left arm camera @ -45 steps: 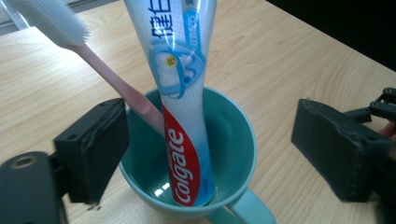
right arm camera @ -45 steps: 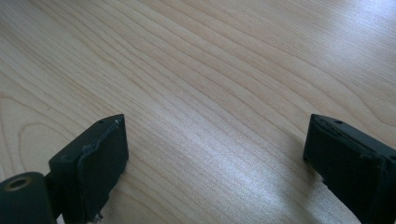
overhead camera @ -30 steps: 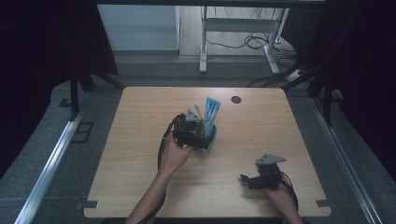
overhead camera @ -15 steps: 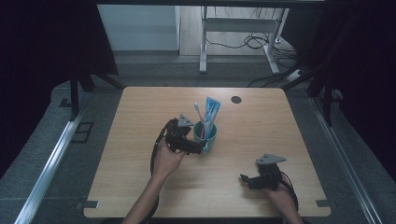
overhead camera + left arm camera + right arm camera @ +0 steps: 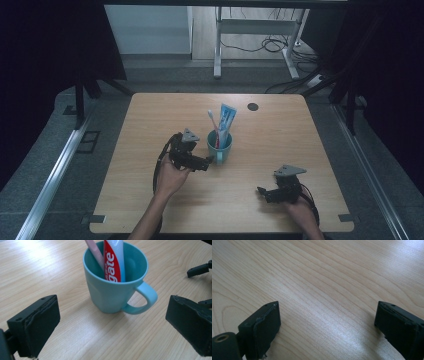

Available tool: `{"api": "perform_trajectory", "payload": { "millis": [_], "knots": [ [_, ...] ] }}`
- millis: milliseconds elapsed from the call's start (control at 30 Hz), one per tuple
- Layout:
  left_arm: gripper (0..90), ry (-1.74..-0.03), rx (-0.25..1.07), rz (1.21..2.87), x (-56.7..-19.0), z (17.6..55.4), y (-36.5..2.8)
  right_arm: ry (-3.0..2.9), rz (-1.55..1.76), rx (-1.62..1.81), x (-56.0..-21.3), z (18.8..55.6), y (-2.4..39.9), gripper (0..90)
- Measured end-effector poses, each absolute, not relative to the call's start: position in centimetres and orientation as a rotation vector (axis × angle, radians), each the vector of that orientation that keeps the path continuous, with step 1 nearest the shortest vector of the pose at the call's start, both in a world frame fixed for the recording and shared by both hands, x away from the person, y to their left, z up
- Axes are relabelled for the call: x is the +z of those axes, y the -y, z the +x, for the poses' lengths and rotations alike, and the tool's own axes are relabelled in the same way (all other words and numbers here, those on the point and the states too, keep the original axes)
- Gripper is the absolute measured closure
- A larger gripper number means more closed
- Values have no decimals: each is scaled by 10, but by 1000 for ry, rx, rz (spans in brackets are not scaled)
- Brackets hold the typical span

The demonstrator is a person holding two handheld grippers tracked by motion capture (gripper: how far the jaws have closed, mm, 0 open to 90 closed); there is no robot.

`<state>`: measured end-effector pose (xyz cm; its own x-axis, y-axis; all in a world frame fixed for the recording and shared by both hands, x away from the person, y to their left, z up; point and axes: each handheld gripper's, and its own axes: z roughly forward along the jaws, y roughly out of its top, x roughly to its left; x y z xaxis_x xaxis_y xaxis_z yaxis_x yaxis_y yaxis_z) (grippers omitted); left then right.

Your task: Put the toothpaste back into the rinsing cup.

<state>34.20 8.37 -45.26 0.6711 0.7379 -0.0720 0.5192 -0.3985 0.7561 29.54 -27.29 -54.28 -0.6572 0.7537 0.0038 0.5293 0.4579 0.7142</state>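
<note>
A teal mug [image 5: 220, 148] stands upright near the middle of the wooden table [image 5: 280, 130], its handle toward the near side. It holds a red and blue toothpaste tube [image 5: 227, 120] and a pink toothbrush [image 5: 213, 126]. My left gripper [image 5: 207, 164] is open just left of and nearer than the mug, not touching it. In the left gripper view the mug [image 5: 115, 290] sits ahead of the wide-apart jaws of my left gripper [image 5: 112, 325], with the tube [image 5: 113, 260] and brush [image 5: 95, 252] inside. My right gripper [image 5: 262, 194] rests open near the front right; my right gripper [image 5: 327, 325] has bare wood between its jaws.
A small black round spot [image 5: 253, 106] marks the table behind the mug. The table's front edge lies just behind my hands. Beyond the far edge, a white desk frame [image 5: 217, 50] and cables [image 5: 270, 45] stand on the floor.
The left gripper has drawn back from the mug toward the near left, and the mug now stands free. The right gripper has stayed where it was.
</note>
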Motion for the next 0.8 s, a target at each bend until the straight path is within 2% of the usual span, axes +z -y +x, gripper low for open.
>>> {"api": "perform_trajectory", "payload": {
  "millis": [800],
  "knots": [
    [0, -1049, 344, 2073, -478, 316, -125, -2397, 1093, 1010, -543, 295, 273, 64]
  ]
}}
